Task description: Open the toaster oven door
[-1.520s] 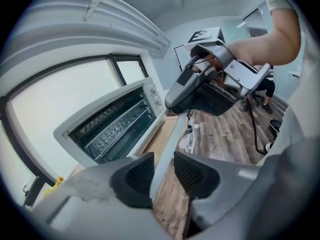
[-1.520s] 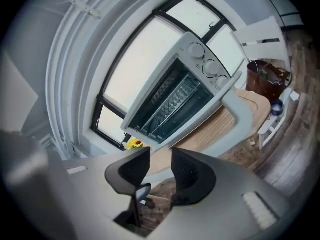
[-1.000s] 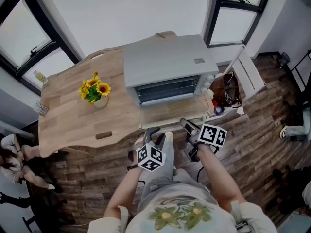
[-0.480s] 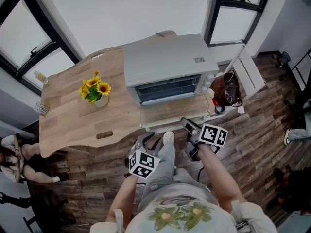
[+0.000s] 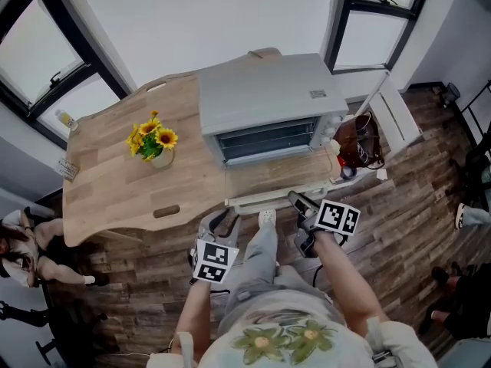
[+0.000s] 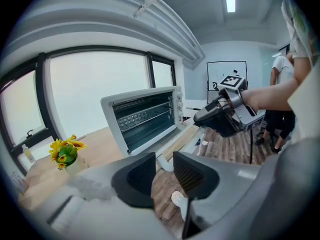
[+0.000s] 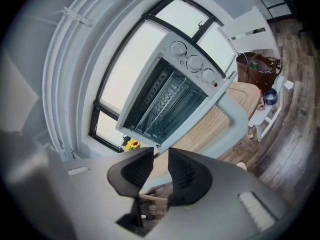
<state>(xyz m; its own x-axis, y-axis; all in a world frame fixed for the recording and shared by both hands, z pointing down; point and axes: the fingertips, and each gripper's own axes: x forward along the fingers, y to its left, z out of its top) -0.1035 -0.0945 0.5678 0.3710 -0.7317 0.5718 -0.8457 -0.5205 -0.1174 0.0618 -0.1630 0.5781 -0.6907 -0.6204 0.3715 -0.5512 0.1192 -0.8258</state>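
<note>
The toaster oven (image 5: 265, 98) on the table (image 5: 115, 182) has its door (image 5: 276, 176) folded down flat, so the opening appears complete. The left tool (image 5: 219, 225) and right tool (image 5: 298, 202) hang clear of the door's front edge, jaws partly apart and empty.

Matt metal toaster oven (image 5: 265, 98), smooth wooden table (image 5: 115, 182)

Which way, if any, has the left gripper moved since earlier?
Yes. The left gripper has drawn back from the table, toward the person's left; its jaws are closing with nothing between them.
</note>
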